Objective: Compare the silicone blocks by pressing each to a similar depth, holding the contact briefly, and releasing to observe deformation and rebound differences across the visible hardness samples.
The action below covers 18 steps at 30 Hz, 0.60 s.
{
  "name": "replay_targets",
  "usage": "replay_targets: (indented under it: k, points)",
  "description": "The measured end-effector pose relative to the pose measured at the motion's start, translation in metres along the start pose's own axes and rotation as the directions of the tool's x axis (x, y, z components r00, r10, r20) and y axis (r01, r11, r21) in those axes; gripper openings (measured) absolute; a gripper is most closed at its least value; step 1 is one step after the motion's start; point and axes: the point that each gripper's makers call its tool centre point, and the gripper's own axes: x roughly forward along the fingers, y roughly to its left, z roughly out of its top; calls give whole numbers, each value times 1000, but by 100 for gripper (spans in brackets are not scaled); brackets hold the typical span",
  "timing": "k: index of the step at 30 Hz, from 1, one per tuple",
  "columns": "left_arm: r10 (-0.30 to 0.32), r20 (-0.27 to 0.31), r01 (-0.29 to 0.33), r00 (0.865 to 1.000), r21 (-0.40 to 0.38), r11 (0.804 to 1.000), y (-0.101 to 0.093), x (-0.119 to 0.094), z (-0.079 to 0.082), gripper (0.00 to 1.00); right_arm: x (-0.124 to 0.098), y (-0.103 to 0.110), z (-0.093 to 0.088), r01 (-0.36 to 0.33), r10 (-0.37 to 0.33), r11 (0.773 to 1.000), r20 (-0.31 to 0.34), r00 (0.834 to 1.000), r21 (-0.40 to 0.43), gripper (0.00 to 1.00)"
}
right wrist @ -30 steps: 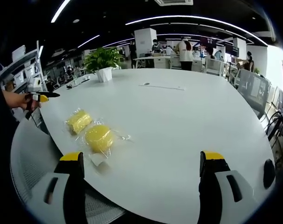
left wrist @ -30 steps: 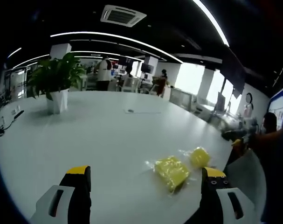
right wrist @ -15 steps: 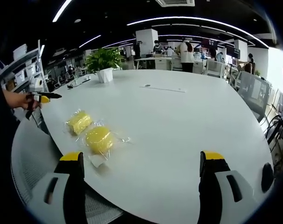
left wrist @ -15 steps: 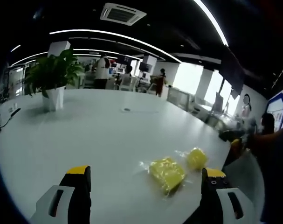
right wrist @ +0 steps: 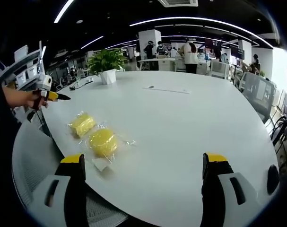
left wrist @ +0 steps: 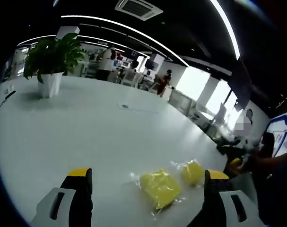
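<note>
Two yellow silicone blocks in clear bags lie side by side near the white table's edge. The squarer block lies just ahead of my left gripper, which is open with nothing between its jaws. The rounder block lies ahead and left of my right gripper, also open and holding nothing. A hand holds the left gripper above the table's left edge in the right gripper view. The right gripper shows dark at the right of the left gripper view.
A potted plant stands at the far side of the table. A flat sheet lies mid-table. A grey mesh chair back sits at the near left edge. People and desks fill the background.
The left gripper's camera has dropped and tilted, so the blocks sit lower in its view. In the right gripper view, the hand with the left gripper has moved up and toward the table. The blocks lie still.
</note>
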Motion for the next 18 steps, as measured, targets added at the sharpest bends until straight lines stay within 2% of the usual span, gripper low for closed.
replay_targets:
  k: [8, 11, 12, 13, 15, 18]
  points:
    - [-24, -58, 17, 998, -110, 994, 6, 22, -15, 98, 4, 5, 0, -8, 8, 1000, 1, 1000, 7, 97]
    - [-8, -110, -10, 994, -159, 987, 18, 29, -26, 94, 6, 7, -4, -14, 14, 1000, -7, 1000, 8, 97]
    - [-12, -110, -8, 994, -182, 983, 19, 31, -27, 94, 7, 8, -4, -18, 18, 1000, -8, 1000, 9, 97]
    - [-17, -109, -9, 994, -239, 971, 19, 32, -28, 93, 7, 9, -5, -20, 20, 1000, -10, 1000, 11, 97]
    - [-38, -89, 9, 995, -302, 953, 18, 36, -27, 93, 7, 12, -5, -24, 24, 1000, -11, 1000, 11, 97]
    - [-62, -97, 23, 993, -362, 932, 21, 40, -32, 90, 8, 14, -6, -28, 28, 1000, -13, 1000, 11, 97]
